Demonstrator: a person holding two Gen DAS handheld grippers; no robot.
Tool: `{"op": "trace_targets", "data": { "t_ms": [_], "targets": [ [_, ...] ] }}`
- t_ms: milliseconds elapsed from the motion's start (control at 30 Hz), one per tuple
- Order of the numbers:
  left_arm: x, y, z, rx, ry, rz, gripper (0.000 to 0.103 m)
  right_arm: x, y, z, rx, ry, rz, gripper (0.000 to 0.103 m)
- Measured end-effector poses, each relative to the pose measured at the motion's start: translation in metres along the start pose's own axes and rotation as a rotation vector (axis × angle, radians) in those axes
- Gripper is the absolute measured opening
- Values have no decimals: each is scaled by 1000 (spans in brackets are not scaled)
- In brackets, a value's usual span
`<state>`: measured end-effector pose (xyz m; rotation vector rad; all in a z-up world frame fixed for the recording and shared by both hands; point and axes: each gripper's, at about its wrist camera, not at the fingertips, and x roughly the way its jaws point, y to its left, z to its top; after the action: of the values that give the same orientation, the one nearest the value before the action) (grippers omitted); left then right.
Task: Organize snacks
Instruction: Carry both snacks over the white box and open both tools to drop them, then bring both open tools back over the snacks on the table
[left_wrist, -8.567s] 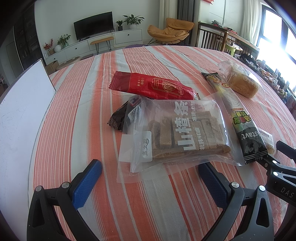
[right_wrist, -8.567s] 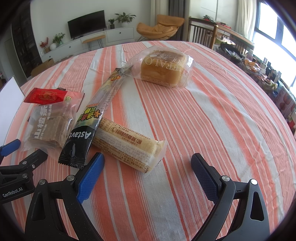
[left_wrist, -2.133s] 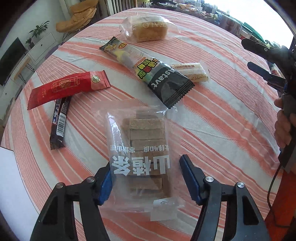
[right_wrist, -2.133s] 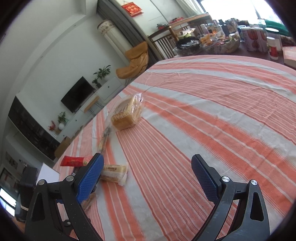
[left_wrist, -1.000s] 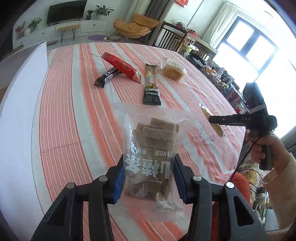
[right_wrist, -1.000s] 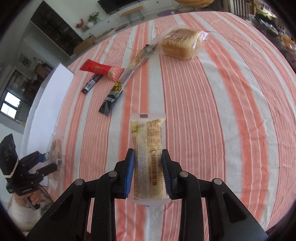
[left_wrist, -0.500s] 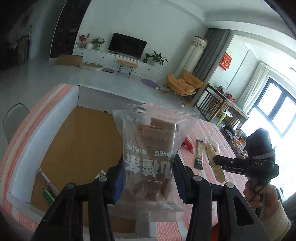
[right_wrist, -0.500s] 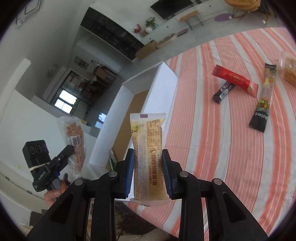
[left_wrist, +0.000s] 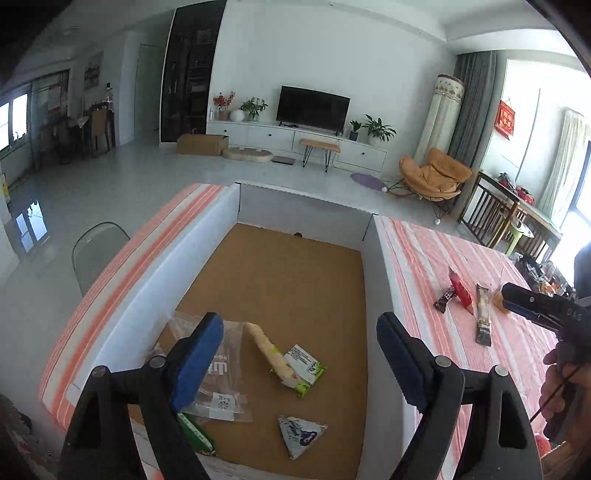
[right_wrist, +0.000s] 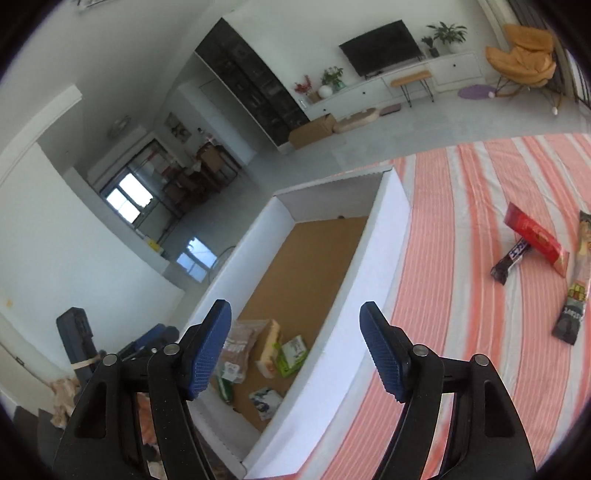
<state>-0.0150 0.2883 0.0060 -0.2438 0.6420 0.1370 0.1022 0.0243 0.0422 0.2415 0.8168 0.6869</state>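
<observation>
A white box with a brown floor (left_wrist: 373, 258) stands on the striped table. Inside it lie the clear bag of brown hawthorn bars (left_wrist: 225, 373), the long cream-filled bread pack (left_wrist: 266, 347), a green-white packet (left_wrist: 304, 365) and a blue-white triangular packet (left_wrist: 301, 435). My left gripper (left_wrist: 295, 358) is open and empty above the box. My right gripper (right_wrist: 295, 343) is open and empty above the box's right wall (right_wrist: 354, 295). On the cloth lie a red packet (right_wrist: 535, 236), a dark bar (right_wrist: 511, 260) and a long black-yellow pack (right_wrist: 576, 291).
The bread in a clear bag (left_wrist: 498, 301) shows partly behind the right gripper's body (left_wrist: 543, 306) in the left wrist view. A grey chair (left_wrist: 96, 247) stands left of the table. A green wrapper (left_wrist: 195, 435) lies at the box's near edge.
Both grippers have opened. The hawthorn bar bag and the cream bread pack have dropped from them into the box and now lie on its floor.
</observation>
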Motion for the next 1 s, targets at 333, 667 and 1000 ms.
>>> {"op": "trace_targets", "data": {
  "t_ms": [333, 667, 1000],
  "targets": [
    [69, -215, -64, 274, 257, -400, 102, -64, -189, -102, 180, -54, -737, 77],
    [180, -224, -93, 334, 283, -95, 101, -60, -181, -107, 110, -83, -797, 77],
    [194, -207, -97, 326, 302, -60, 103, -18, -156, -116, -101, 40, -857, 77]
  ]
}}
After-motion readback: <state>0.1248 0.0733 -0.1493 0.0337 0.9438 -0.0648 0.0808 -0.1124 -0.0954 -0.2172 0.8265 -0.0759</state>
